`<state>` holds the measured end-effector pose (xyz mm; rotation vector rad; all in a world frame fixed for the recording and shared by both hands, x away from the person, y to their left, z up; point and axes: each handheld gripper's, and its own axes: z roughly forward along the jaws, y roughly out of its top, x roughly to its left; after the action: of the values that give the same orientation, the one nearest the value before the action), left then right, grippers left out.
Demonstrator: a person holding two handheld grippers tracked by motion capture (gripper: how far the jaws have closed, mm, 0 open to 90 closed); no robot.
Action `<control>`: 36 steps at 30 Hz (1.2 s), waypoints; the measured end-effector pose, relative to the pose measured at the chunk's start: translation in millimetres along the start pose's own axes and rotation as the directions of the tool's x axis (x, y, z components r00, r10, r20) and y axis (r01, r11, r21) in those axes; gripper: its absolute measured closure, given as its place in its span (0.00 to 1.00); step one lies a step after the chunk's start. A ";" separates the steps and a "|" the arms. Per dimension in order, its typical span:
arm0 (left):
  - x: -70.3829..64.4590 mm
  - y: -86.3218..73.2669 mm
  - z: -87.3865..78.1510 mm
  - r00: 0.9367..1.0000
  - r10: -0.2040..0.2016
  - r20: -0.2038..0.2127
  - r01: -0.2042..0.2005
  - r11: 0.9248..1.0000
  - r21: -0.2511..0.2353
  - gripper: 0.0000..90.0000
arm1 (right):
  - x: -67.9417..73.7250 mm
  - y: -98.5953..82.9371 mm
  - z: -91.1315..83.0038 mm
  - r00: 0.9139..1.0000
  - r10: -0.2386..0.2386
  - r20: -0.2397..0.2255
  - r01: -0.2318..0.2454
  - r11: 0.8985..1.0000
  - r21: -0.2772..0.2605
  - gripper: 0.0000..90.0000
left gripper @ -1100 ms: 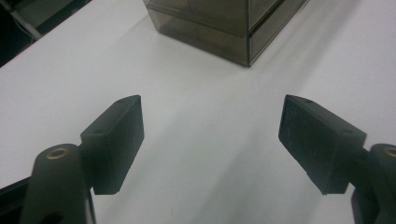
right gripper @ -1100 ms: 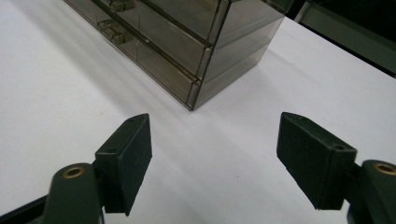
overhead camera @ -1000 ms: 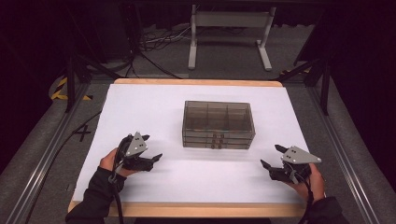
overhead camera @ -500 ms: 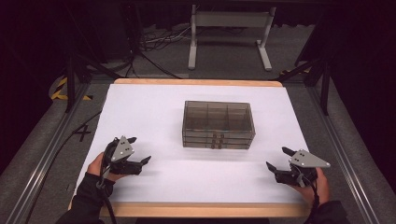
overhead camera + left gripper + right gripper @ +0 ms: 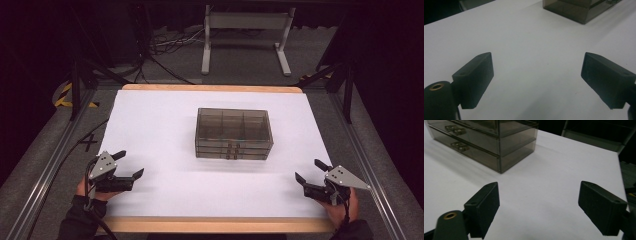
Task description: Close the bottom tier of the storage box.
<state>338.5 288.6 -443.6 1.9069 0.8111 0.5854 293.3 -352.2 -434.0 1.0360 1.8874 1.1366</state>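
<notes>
Smoky translucent plastic drawer box, rectangular, sits at the centre of the white table top, long front facing the person. At least two stacked drawers, each with a small moulded handle at the front middle; top tier shows divided compartments through the lid. All drawers look shut. Contents can't be made out through the tint.

Left gripper rests at about 8 o'clock from the box, near the front-left table corner, well apart from it, jaws spread wide with nothing between them. In the left gripper view the box corner sits far off at 1 o'clock, bare white surface between the jaws.

Right gripper lies at about 4 o'clock from the box, near the front-right corner, also well apart, jaws wide and empty. In the right gripper view the box sits at 11 o'clock, both drawer handles visible on its front.

Judgement: approach stage, nothing contacted yet. To do it well: bring one gripper in low to the front, line the jaws square on one handle, close gently since the handle is small and the plastic slick. The other gripper should brace the box top or side, else the light box will probably slide forward on the smooth top when the drawer is pulled. Pull straight toward 6 o'clock.

Beyond the table at 12 o'clock: grey metal stand on dark floor, cables nearby.
</notes>
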 end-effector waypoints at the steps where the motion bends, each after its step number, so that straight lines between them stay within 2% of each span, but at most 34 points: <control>1: 1.0 -2.5 -3.3 1.000 -0.020 -0.005 0.020 1.000 -0.018 0.12 | -1.3 -1.5 -1.2 1.000 0.004 0.023 -0.004 1.000 -0.002 0.19; 3: 4.5 -9.7 -8.8 0.997 -0.071 -0.004 0.071 0.996 -0.047 0.11 | -4.7 -4.8 -3.7 0.998 0.027 0.051 -0.026 1.000 -0.008 0.18; 6: 8.7 -17.9 -14.3 0.993 -0.114 -0.016 0.113 0.991 -0.074 0.11 | -10.6 -9.1 -7.5 0.994 0.079 0.070 -0.076 0.997 -0.031 0.18; 7: 9.8 -20.5 -16.1 0.991 -0.133 -0.031 0.129 0.987 -0.091 0.11 | -11.3 -9.6 -8.0 0.993 0.080 0.088 -0.079 0.997 -0.024 0.18; 10: 11.4 -24.5 -20.7 0.986 -0.162 -0.045 0.154 0.977 -0.151 0.11 | -13.2 -12.0 -9.1 0.992 0.082 0.099 -0.081 0.997 -0.017 0.18; 12: 11.1 -25.0 -20.0 0.986 -0.159 -0.048 0.150 0.977 -0.150 0.11 | -14.7 -13.6 -11.7 0.990 0.095 0.102 -0.092 0.995 -0.033 0.17; 13: 7.6 -25.1 -17.7 0.990 -0.129 -0.048 0.122 0.984 -0.130 0.11 | -15.1 -14.2 -12.8 0.989 0.100 0.109 -0.097 0.995 -0.035 0.17; 16: 1.6 -24.1 -15.4 0.995 -0.069 -0.066 0.061 0.992 -0.115 0.11 | -16.8 -15.5 -14.5 0.987 0.113 0.119 -0.108 0.993 -0.046 0.16; 20: 1.5 -24.1 -16.1 0.996 -0.067 -0.067 0.059 0.992 -0.108 0.12 | -17.0 -15.8 -13.3 0.984 0.119 0.133 -0.114 0.992 -0.046 0.17; 21: 1.5 -24.7 -15.7 0.995 -0.073 -0.064 0.065 0.990 -0.123 0.12 | -16.5 -15.7 -11.8 0.984 0.119 0.131 -0.114 0.993 -0.043 0.17; 24: 1.6 -25.0 -16.7 0.996 -0.071 -0.062 0.062 0.990 -0.124 0.12 | -15.1 -15.3 -10.1 0.985 0.102 0.135 -0.099 0.995 -0.030 0.17; 29: 1.3 -25.4 -16.5 0.996 -0.067 -0.052 0.059 0.989 -0.132 0.12 | -16.8 -15.2 -10.9 0.982 0.123 0.146 -0.119 0.992 -0.036 0.17; 36: 1.0 -24.9 -16.5 0.998 -0.053 -0.047 0.047 0.992 -0.117 0.12 | -16.9 -15.0 -10.0 0.982 0.119 0.147 -0.116 0.993 -0.027 0.17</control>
<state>320.7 307.2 -458.7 1.7680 0.8364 0.6376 288.0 -375.2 -441.3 1.2016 1.7157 1.1086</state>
